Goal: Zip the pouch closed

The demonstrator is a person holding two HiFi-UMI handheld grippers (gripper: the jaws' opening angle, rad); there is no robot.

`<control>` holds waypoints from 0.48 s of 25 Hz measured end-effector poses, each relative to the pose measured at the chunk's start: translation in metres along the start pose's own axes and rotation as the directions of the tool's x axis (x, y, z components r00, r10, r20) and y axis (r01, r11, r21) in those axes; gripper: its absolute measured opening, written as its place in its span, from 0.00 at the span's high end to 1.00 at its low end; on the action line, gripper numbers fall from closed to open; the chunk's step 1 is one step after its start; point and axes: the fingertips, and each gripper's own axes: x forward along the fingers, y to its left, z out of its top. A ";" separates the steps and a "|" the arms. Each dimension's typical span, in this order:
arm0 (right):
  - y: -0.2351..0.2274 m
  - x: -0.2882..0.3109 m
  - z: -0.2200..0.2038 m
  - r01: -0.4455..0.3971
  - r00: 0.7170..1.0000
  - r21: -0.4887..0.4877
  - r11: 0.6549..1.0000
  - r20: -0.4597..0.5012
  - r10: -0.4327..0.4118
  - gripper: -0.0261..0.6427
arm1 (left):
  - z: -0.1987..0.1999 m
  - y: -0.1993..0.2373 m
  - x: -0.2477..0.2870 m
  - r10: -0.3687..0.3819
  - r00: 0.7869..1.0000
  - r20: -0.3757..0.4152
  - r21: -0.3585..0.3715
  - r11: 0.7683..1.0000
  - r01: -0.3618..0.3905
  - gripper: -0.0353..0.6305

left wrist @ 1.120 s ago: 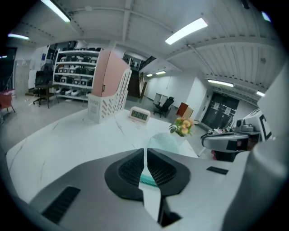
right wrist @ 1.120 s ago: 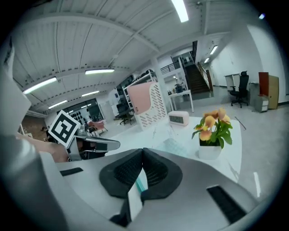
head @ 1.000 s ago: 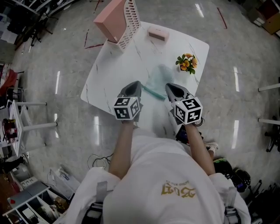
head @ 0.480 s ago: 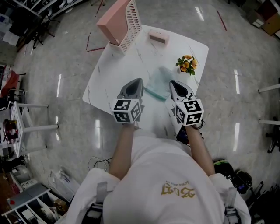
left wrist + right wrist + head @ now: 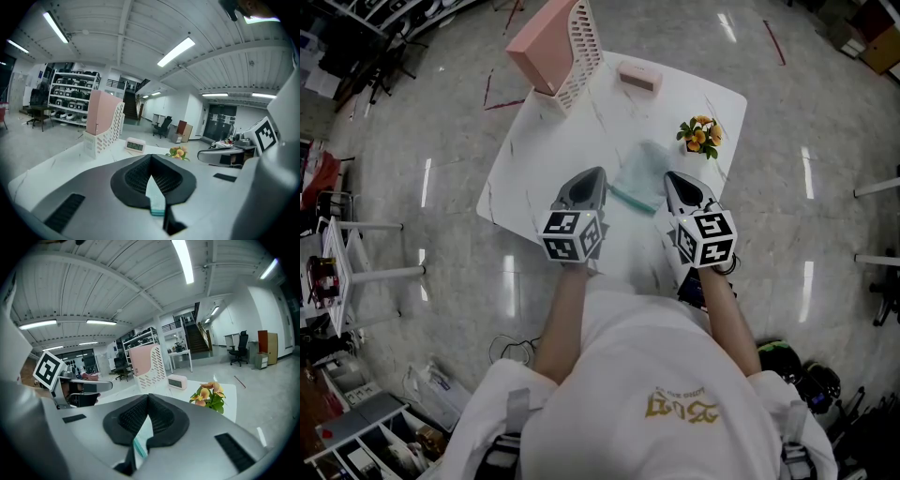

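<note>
We see the pouch spanning over the table, one end between the fingers of the left gripper, the other between those of the right gripper. Beyond the left fingers stands the file holder. The clock lies farther ahead between both pairs, and the flowers sit just beyond and right of the right fingers.

Pink file holder, clock and flowers stand on white table

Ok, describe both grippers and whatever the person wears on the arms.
The left gripper and right gripper are grey tapered shells with black textured pads, each carrying a white cube with black square markers. White short-sleeved shirt; forearms bare.
</note>
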 end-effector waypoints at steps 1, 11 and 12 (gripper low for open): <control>-0.001 0.000 0.000 0.000 1.000 0.002 1.000 -0.002 0.000 0.94 | 0.000 0.000 0.000 0.000 1.000 -0.001 0.000 1.000 0.000 0.92; -0.005 0.000 -0.002 -0.006 1.000 0.006 1.000 -0.006 0.006 0.94 | -0.001 0.000 0.003 0.003 1.000 -0.006 0.001 1.000 -0.003 0.92; -0.006 0.000 -0.001 -0.005 1.000 0.007 1.000 -0.007 0.005 0.94 | -0.001 0.000 0.003 0.001 1.000 -0.006 0.001 1.000 -0.001 0.92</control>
